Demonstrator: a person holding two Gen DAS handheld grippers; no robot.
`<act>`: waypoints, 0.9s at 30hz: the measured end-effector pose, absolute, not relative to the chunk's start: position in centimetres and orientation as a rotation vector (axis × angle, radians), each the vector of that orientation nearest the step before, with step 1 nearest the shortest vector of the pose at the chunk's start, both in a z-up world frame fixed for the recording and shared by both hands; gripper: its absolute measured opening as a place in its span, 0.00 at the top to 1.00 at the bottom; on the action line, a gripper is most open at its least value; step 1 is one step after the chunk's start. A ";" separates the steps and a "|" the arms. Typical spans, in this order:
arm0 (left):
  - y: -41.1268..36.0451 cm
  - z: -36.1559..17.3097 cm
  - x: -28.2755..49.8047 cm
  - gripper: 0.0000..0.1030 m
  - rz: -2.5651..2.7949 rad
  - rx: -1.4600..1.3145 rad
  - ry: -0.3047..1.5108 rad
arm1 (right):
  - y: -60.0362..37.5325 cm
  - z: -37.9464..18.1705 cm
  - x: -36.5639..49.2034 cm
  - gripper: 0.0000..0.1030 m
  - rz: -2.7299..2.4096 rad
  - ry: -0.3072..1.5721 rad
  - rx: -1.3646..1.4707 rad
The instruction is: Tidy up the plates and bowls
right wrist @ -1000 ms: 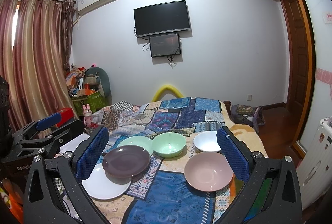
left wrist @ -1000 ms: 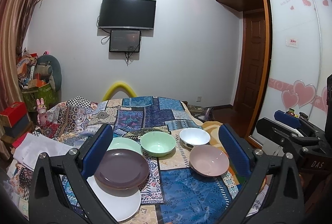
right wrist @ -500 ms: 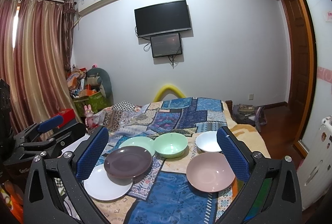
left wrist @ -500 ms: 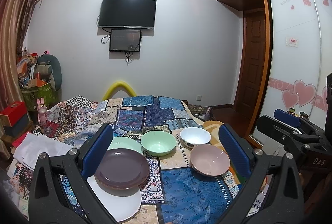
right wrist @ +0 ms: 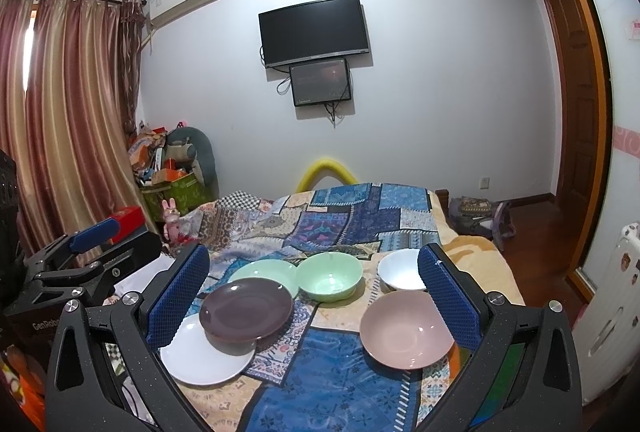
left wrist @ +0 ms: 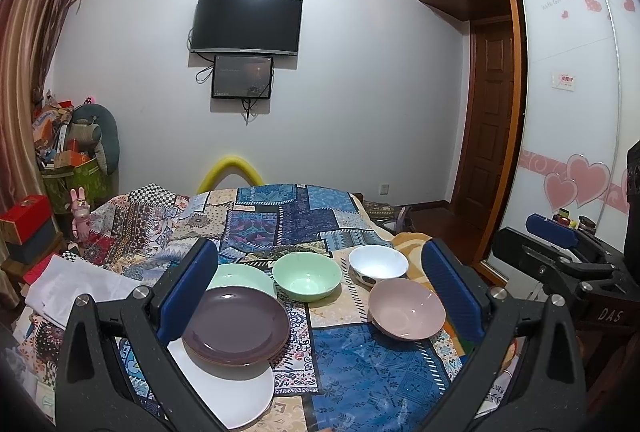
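**Crowded left, open blue patch near front**

The plates overlap at the left: the purple plate (right wrist: pixel 246 306) lies on the white plate (right wrist: pixel 204 354) and seems to touch the green plate (right wrist: pixel 264 270) behind it, leaving no gap there. The green bowl (right wrist: pixel 330 280) sits just beside them. Between it and the pink bowl (right wrist: pixel 404 328) runs a bare strip of quilt (right wrist: pixel 340 364), widening toward the near edge. The white bowl (right wrist: pixel 396 268) stands just behind the pink one. The far quilt is bare.
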State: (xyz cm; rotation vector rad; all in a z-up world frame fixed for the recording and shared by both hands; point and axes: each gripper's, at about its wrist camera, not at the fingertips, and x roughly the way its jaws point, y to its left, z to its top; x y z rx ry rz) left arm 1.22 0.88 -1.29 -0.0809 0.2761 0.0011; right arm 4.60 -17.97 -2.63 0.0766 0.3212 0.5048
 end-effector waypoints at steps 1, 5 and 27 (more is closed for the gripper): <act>0.9 -1.3 1.3 0.00 0.002 -0.083 0.278 | -17.9 -2.7 4.7 0.00 0.506 0.323 0.074; 1.3 -1.4 1.7 0.00 0.008 -0.088 0.285 | -17.6 -2.9 4.9 0.00 0.510 0.330 0.071; 9.9 -8.4 7.9 0.00 0.022 -0.170 0.430 | -12.3 -9.4 11.4 0.00 0.545 0.533 0.039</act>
